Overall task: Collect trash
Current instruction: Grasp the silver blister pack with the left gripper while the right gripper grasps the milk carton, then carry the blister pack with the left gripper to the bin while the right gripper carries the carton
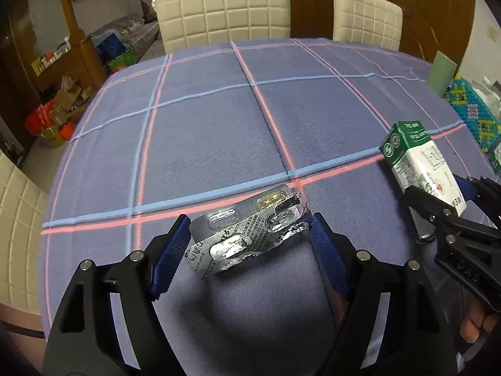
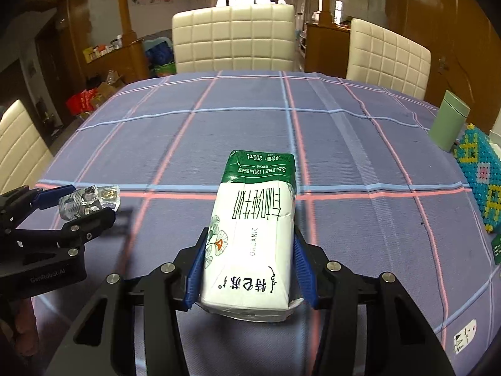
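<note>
My left gripper (image 1: pixel 249 228) is shut on a silver pill blister pack (image 1: pixel 247 230), crumpled, with used pockets, held just above the checked blue tablecloth (image 1: pixel 203 125). It also shows in the right wrist view (image 2: pixel 87 202) at the far left. My right gripper (image 2: pixel 249 250) is shut on a white and green milk carton (image 2: pixel 253 228), held lengthwise between the blue pads above the cloth. In the left wrist view the carton (image 1: pixel 419 163) sticks out of the right gripper (image 1: pixel 438 200) at the right.
A pale green cylindrical can (image 2: pixel 449 120) and a beaded tissue box cover (image 2: pixel 479 175) stand at the table's right edge. A small green packet (image 2: pixel 496 249) and a white scrap (image 2: pixel 465 335) lie at the right. Cream chairs (image 2: pixel 233 39) surround the table.
</note>
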A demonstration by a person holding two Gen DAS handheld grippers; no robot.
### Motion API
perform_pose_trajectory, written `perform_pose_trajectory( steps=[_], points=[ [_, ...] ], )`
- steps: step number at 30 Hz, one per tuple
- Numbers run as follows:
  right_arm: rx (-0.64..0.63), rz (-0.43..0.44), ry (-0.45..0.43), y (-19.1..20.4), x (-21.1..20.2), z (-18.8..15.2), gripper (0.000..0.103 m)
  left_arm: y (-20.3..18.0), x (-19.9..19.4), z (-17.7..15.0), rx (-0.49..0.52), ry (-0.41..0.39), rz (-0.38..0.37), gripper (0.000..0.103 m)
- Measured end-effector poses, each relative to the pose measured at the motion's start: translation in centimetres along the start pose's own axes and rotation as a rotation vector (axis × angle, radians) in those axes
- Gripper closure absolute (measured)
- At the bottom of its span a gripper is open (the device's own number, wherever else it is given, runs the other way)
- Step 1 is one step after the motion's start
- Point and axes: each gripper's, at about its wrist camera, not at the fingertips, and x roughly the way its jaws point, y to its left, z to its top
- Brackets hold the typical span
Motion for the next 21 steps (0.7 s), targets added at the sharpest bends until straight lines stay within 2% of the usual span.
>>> perform_pose_trajectory(
  steps=[11,21],
  points=[
    [-0.131,0.056,-0.040,7.0,-3.5,-0.6,0.055,4.2,-5.0,-2.9,-0.050,-0.056,0.051,0.026],
    [-0.260,0.096,-0.078,14.6,-6.1,-0.7,0.055,11.2,-9.3,-7.1,-0.161,-0.102,0.101,0.026]
  ],
)
